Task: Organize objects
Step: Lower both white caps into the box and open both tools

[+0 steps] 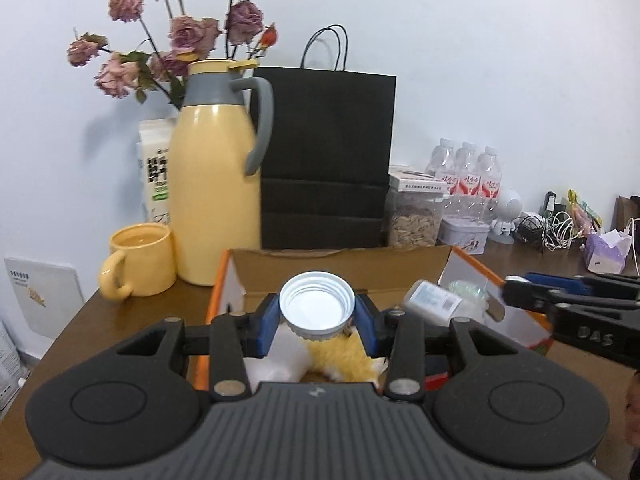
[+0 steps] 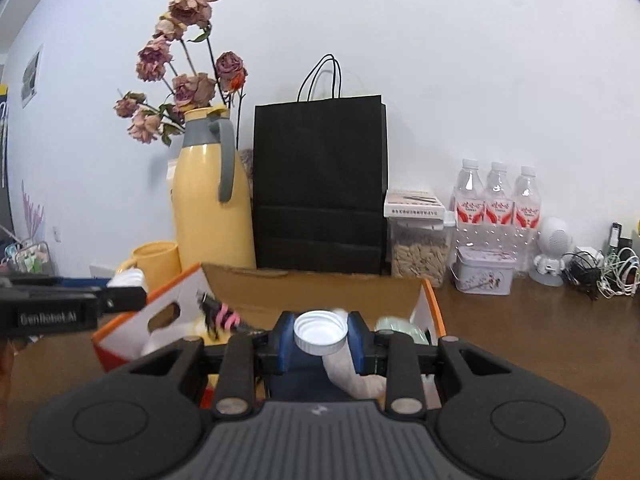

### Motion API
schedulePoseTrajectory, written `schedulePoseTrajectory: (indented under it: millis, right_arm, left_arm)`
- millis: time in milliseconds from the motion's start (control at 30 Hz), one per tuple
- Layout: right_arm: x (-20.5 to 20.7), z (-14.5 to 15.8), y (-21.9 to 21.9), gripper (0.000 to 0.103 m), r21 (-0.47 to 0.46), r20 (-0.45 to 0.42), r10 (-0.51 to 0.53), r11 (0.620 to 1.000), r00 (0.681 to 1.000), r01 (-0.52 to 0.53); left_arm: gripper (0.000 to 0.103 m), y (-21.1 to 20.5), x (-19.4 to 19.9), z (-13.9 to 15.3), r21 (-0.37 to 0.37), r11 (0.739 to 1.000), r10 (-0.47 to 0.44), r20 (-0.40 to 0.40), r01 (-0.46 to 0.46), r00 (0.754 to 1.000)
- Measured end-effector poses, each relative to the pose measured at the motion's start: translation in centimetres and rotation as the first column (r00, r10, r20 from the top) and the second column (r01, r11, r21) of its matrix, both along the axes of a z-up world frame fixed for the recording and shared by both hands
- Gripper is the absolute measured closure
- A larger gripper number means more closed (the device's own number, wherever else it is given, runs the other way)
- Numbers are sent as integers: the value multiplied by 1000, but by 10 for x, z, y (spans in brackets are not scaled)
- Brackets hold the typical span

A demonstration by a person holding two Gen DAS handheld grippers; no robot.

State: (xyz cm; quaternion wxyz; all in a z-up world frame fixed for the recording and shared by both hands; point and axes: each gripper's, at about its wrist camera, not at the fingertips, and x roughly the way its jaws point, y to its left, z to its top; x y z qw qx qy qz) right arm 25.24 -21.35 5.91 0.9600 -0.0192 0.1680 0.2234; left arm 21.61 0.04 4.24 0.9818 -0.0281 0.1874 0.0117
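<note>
- Left wrist view: left hand-held gripper grasps 1 white lid above the cardboard box.
- Right wrist view: right hand-held gripper clenches a white-capped bottle over that box.

You see a white ribbed cap between blue pads, an orange-edged brown cardboard box, a yellow jug with grey collar far left, a yellow mug, a black bag, red-labelled clear bottles far right
</note>
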Motion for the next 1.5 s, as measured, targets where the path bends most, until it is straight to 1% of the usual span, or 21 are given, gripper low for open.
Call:
schedulePoseTrajectory:
  millis: [133,200,333,433,633,700,733,767,800,833,867,900,933,967,1000,1033,1100,1500]
  right_arm:
    - [20,-15,5,76,-1,-16,-25,1000,1000,25]
    - [27,-24,3,76,-4,-52,-27,1000,998,27]
    - [31,-33,1,76,-11,-79,-31,999,996,30]
    - [30,-37,4,76,-30,-82,-24,999,996,22]
    - [29,-41,7,75,-45,-86,-23,999,996,19]
    - [29,-42,7,75,-47,-87,-21,999,996,17]
    - [28,-43,7,73,-47,-88,-22,999,996,17]
    - [28,-43,7,70,-48,-89,-22,999,996,18]
    - [28,-43,7,57,-47,-88,-25,999,996,21]
    - [28,-42,6,38,-45,-85,-29,999,996,25]
    - [28,-42,6,29,-43,-83,-31,999,996,28]
    - [27,-42,5,17,-43,-80,-36,999,996,32]
    - [27,-42,5,15,-45,-75,-40,998,996,37]
    - [26,-42,5,15,-44,-71,-42,998,997,39]
    - [26,-41,5,12,-44,-70,-43,998,997,40]
    - [26,-42,5,6,-45,-70,-45,998,997,42]
    - [26,-42,4,0,-45,-70,-48,998,996,45]
    - [22,-40,0,0,-32,-57,-53,998,997,51]
  left_arm:
    - [62,-3,25,-8,-17,999,36,6,-36,999]
    - [62,-1,36,-15,-35,998,47,-10,-47,999]
    - [62,-2,50,-33,-17,999,26,-64,-27,998]
    - [62,-1,50,-39,-12,1000,17,-78,-18,997]
    - [62,-2,44,-39,-3,1000,28,-61,-28,998]
    - [60,-2,43,-39,-1,999,39,-58,-39,998]
    - [56,-1,43,-38,0,999,49,-56,-49,997]
    - [46,0,42,-38,-3,998,57,-51,-58,997]
    - [37,1,41,-37,-6,998,66,-41,-66,997]
    - [31,2,39,-36,-9,997,72,-28,-73,997]
    - [17,2,38,-35,-9,997,78,-14,-79,997]
    - [4,2,36,-34,-7,996,83,-2,-83,997]
    - [0,1,34,-34,-4,996,90,14,-90,996]
    - [0,1,32,-33,-1,995,96,30,-96,995]
    - [0,1,31,-32,1,995,100,38,-100,994]
    - [0,0,31,-31,0,995,100,38,-100,994]
    - [0,1,31,-32,-4,995,100,34,-100,994]
    - [0,1,24,-31,-18,995,95,56,-94,994]
